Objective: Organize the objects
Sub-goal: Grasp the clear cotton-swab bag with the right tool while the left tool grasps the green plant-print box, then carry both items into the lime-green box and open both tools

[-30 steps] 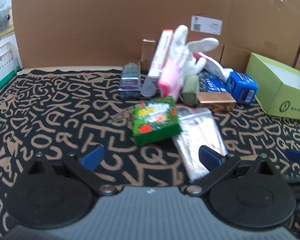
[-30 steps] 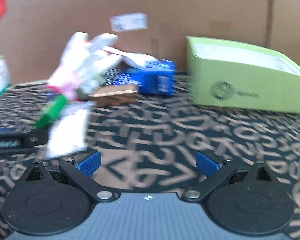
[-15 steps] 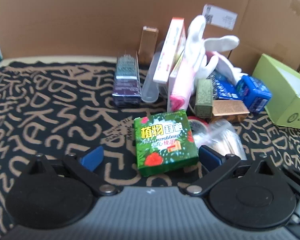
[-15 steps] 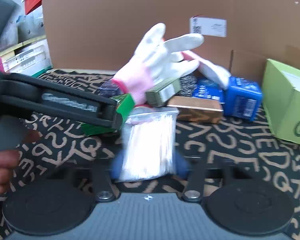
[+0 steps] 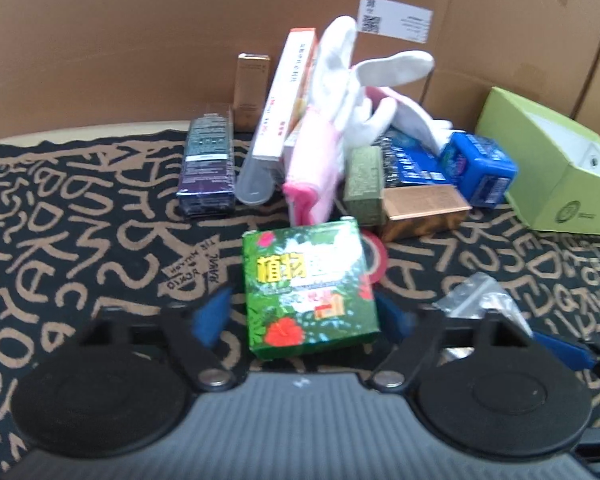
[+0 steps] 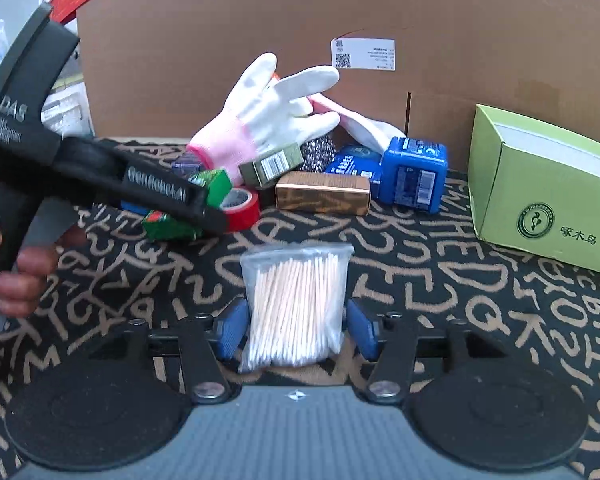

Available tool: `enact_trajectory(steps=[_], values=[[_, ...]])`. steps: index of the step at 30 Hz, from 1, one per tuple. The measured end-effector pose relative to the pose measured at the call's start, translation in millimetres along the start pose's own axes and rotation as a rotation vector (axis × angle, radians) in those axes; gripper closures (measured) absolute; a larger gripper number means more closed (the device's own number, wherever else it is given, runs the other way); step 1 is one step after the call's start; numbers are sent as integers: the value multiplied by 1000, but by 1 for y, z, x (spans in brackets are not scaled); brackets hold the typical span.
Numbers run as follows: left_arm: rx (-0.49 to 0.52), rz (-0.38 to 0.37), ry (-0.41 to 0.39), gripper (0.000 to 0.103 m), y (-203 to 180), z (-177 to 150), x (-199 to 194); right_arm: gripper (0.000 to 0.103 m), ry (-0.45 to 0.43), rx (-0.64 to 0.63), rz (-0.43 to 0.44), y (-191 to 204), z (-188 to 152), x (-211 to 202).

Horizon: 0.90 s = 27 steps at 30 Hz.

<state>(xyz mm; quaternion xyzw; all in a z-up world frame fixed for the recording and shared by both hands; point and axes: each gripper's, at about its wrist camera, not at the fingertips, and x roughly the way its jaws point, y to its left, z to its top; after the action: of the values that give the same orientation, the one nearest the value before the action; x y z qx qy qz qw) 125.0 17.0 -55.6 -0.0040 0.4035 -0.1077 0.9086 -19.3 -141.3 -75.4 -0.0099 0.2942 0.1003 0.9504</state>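
Note:
A green flowered box (image 5: pixel 310 290) sits between the blue pads of my left gripper (image 5: pixel 304 316), which is shut on it; it also shows in the right wrist view (image 6: pixel 180 216) under the left gripper's body. My right gripper (image 6: pixel 294 330) is shut on a clear bag of cotton swabs (image 6: pixel 296 304), just above the patterned cloth. The bag's corner (image 5: pixel 476 300) shows in the left wrist view. Behind lies a pile: white and pink gloves (image 6: pixel 268 116), a red tape roll (image 6: pixel 242 208), a copper box (image 6: pixel 322 198), a blue pack (image 6: pixel 414 174).
A light green open box (image 6: pixel 540 200) stands at the right, and also shows in the left wrist view (image 5: pixel 556 164). A cardboard wall (image 5: pixel 180 32) closes the back. A purple box (image 5: pixel 208 164), a tall white box (image 5: pixel 288 92) and an olive box (image 5: pixel 364 184) stand in the pile.
Both grippers have closed: the left around the green box, the right around the swab bag, which has moved to the right away from the green box.

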Motion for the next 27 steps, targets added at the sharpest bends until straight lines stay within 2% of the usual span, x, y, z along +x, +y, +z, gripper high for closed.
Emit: enact_trajectory(steps=[2,3,4,7,11,15,21,24,27], values=[[-3,16,-5,21,1,0,2,45,-4,14,9,0,1,2],[15,19,-6,34,-1,0,1,54,3,19,10,-1,1,4],[25,19,-8,40,-3,0,-1,64,8,26,13,-3,1,5],[4,-22,3,40,-5,-2,-8,73,-4,43,33,-9,-2,-1],[46,-37,-50,40,-27,0,-30,74,-26,60,26,-21,-8,-15],[95,-157,-98,40,-59,20,-51,75,-66,86,12,-43,-6,-32],[184,-318,-165,40,-133,76,-63,75,-192,139,-102,-110,31,-67],[203,-396,-153,40,-176,108,-52,75,-246,119,-192,-143,59,-76],[196,-409,-135,40,-212,136,-26,75,-245,103,-268,-172,82,-66]])
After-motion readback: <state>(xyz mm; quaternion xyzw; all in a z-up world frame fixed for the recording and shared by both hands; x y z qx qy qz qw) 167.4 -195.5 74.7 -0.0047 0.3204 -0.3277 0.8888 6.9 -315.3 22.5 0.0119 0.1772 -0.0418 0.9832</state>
